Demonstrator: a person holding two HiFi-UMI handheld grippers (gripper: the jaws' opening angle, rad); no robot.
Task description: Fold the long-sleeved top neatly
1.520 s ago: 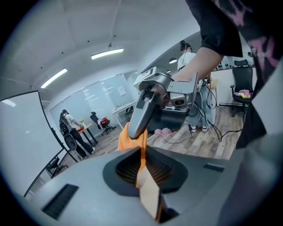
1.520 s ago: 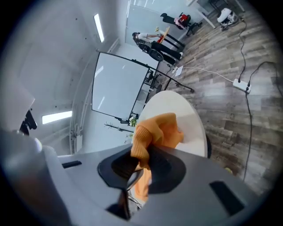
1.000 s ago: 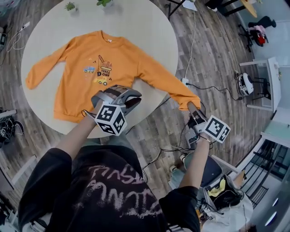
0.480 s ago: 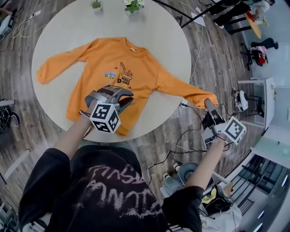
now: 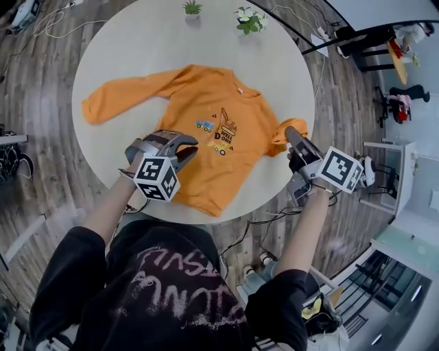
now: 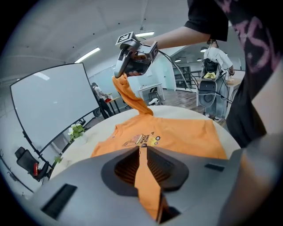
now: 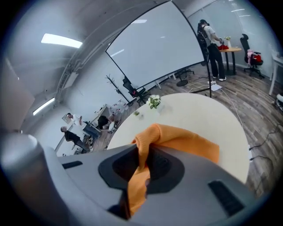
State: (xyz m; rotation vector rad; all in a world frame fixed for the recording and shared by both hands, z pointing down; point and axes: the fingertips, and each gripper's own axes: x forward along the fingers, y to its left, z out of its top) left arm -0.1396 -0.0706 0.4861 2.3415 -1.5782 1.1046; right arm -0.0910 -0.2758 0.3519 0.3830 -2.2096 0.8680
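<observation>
**Long-sleeved top.** The orange top lies front side up on a round white table, its collar towards the far edge and its hem towards the person. A small printed picture marks the chest. One sleeve is spread flat across the table to the left. The other sleeve is raised off the surface and hangs in a loose fold above the right side of the garment.

**Left gripper.** The left gripper sits over the near left part of the top, close to the hem. Its own view shows both jaws pressed together on a narrow strip of orange cloth, which runs straight from the jaws into the body of the top.

**Right gripper.** The right gripper is at the right rim of the table, level with the chest print. Its jaws are clamped on the cuff of the raised sleeve, with bunched cloth spilling out on both sides of the pads.

**Surroundings.** Two small potted plants stand at the far edge of the table. Beyond it lie a wooden floor and some trailing cables.
</observation>
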